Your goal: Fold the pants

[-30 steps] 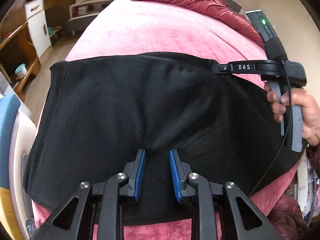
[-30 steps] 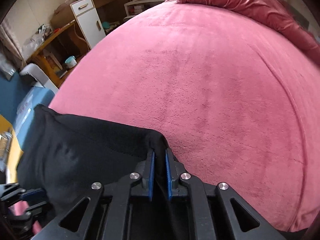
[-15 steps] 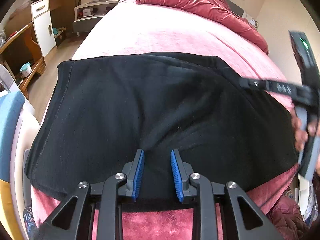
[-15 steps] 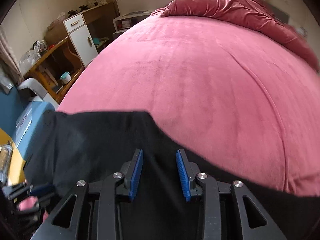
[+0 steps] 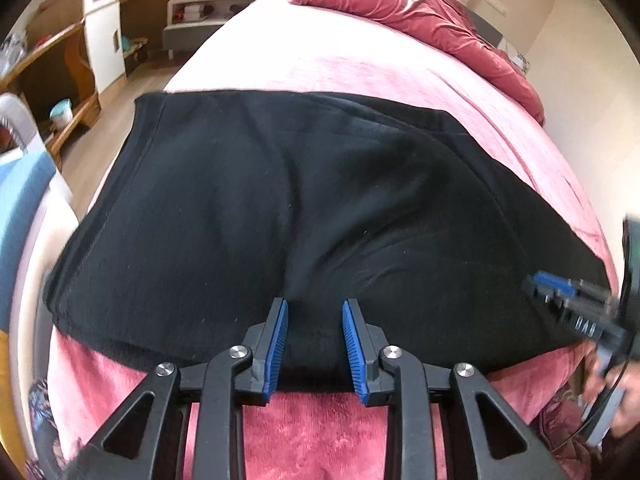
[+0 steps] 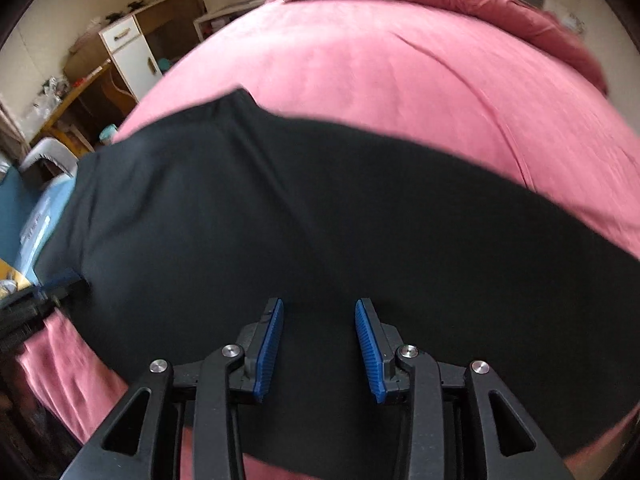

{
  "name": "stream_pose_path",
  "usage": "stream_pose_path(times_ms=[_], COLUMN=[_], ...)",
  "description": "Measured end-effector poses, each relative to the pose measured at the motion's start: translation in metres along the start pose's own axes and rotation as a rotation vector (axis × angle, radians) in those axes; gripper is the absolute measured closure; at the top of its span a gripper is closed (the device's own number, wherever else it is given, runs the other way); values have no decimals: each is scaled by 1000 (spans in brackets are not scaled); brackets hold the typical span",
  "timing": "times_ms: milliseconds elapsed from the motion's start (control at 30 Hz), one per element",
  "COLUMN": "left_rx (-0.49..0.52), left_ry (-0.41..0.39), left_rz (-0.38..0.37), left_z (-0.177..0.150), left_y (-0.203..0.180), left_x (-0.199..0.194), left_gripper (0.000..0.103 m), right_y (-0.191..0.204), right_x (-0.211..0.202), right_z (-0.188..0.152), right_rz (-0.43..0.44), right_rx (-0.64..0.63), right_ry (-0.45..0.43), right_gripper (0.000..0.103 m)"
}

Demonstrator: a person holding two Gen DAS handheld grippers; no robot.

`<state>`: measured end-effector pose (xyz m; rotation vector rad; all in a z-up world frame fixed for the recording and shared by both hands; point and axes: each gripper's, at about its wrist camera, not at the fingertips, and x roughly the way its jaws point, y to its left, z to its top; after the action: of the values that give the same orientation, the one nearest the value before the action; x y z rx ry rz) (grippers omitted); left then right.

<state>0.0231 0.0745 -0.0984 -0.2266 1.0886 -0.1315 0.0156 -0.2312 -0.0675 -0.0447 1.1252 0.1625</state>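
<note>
Black pants (image 5: 304, 208) lie folded flat across the near end of a pink bed (image 5: 340, 68); they also fill the right wrist view (image 6: 320, 216). My left gripper (image 5: 314, 312) is open and empty, its blue pads over the pants' near edge. My right gripper (image 6: 319, 312) is open and empty above the pants, toward their near right part. The right gripper also shows blurred at the right edge of the left wrist view (image 5: 560, 292). The left gripper shows at the left edge of the right wrist view (image 6: 52, 284).
A crumpled red duvet (image 5: 420, 12) lies at the bed's far end. A white cabinet (image 5: 104, 32) and wooden shelves (image 5: 44, 80) stand left of the bed. A blue and white object (image 5: 20, 196) sits at the near left.
My right gripper let go of the pants' far edge, opened, and drew back toward the near right. The pants now lie flat. My left gripper stayed open and pulled back slightly.
</note>
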Motion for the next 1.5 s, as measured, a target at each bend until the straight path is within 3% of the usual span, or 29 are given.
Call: stream_pose_path(times_ms=[233, 433, 467, 533, 733, 800, 867, 900, 1067, 1167, 1500], left_rx=[11, 100, 121, 154, 183, 197, 201, 204, 227, 232, 242], left_ry=[-1, -63, -68, -66, -64, -50, -34, -25, -8, 6, 36], left_rz=[2, -45, -52, -71, -101, -99, -93, -88, -73, -65, -43], left_z=[-1, 6, 7, 8, 11, 12, 12, 13, 12, 12, 13], left_y=[1, -22, -27, -37, -54, -57, -60, -61, -74, -76, -82], left_x=[-4, -22, -24, -25, -23, -20, -15, -12, -8, -4, 8], left_gripper=[74, 72, 71, 71, 71, 70, 70, 70, 70, 70, 70], right_y=[-21, -48, -60, -82, -187, -239, -273, -294, -357, -372, -418], right_x=[-1, -28, -36, -50, -95, -107, -113, -113, -104, -98, -97], right_z=[-20, -17, -18, -23, -64, -91, -115, -129, -178, -195, -250], right_rz=[46, 137, 163, 219, 268, 252, 250, 251, 209, 224, 219], right_rx=[40, 159, 196, 270, 586, 760, 886, 974, 1271, 1334, 1426], right_ry=[-9, -42, -55, -67, -166, -229, -280, -305, -391, -424, -491], right_gripper=[64, 52, 43, 36, 36, 37, 53, 55, 67, 79, 77])
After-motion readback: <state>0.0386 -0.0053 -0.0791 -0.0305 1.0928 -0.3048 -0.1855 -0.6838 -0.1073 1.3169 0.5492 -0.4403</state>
